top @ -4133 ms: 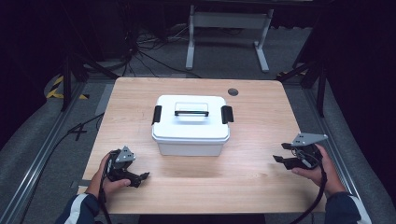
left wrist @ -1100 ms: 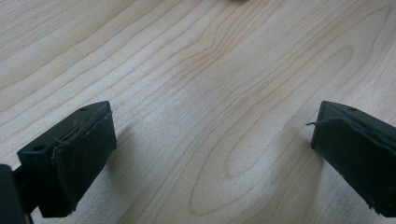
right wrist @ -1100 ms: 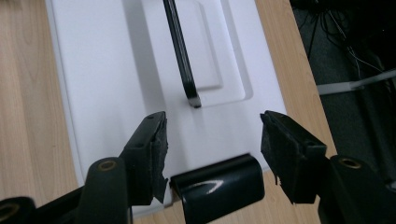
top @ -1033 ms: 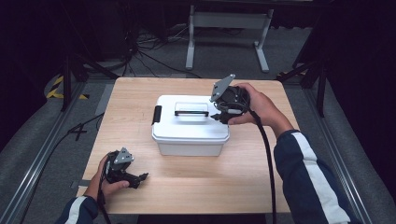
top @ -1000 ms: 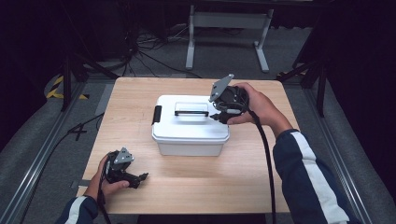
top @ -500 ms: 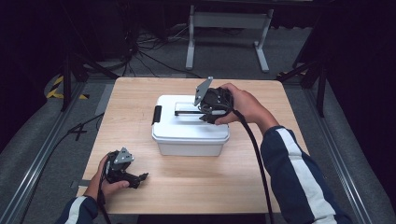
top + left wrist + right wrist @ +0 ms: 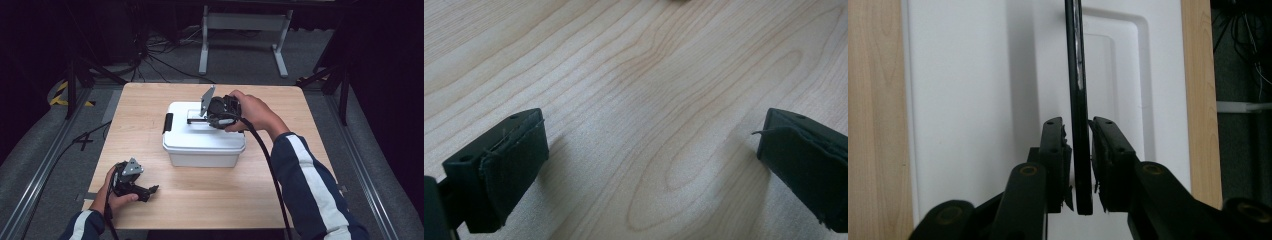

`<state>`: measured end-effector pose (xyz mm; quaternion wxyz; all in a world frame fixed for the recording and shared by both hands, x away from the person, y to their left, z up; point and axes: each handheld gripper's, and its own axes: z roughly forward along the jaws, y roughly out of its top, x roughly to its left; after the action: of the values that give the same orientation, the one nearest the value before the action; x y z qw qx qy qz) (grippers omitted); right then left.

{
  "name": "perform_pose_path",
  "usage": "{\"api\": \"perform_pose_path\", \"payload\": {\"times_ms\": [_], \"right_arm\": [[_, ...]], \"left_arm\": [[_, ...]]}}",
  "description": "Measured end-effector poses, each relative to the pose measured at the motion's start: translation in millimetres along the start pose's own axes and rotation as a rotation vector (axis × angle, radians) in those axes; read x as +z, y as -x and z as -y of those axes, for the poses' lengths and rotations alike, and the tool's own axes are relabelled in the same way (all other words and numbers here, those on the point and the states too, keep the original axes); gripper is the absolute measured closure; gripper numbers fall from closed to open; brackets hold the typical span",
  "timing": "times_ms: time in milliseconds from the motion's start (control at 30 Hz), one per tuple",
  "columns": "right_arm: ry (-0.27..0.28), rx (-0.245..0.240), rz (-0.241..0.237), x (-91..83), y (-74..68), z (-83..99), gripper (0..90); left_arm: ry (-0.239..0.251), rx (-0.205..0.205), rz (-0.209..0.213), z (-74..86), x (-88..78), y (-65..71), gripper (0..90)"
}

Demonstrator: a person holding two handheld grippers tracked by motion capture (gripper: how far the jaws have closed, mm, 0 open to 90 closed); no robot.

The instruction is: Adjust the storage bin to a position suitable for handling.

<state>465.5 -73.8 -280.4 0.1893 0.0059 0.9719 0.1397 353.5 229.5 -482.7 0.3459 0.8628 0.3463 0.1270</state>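
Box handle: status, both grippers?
Right gripper just closed on black handle atop white box. Left gripper open, idle on table. Nothing obstructing.

Lighting: tabletop (image 7: 150, 105) brightly and evenly lit from above; surroundings beyond its edges fall to near black. Shadows: soft, short, beneath the white box (image 7: 202, 142). Glare: box lid nearly washed out in the right gripper view. Focus: high view slightly soft; nearest jaws in both gripper views blurred.
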Motion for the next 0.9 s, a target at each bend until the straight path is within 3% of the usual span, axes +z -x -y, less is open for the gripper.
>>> {"api": "perform_pose_path", "payload": {"times_ms": [200, 900], "right_arm": [[0.005, -0.016, 0.017, -1.1, 0.2, -1.1, 84.0], [0.022, -0.038, 0.028, -6.5, 2.2, -0.4, 84.8]], "left_arm": [[0.0, 0.0, 0.0, 0.0, 0.0, 0.0, 0.4], [0.0, 0.0, 0.0, 0.0, 0.0, 0.0, 0.4]]}}
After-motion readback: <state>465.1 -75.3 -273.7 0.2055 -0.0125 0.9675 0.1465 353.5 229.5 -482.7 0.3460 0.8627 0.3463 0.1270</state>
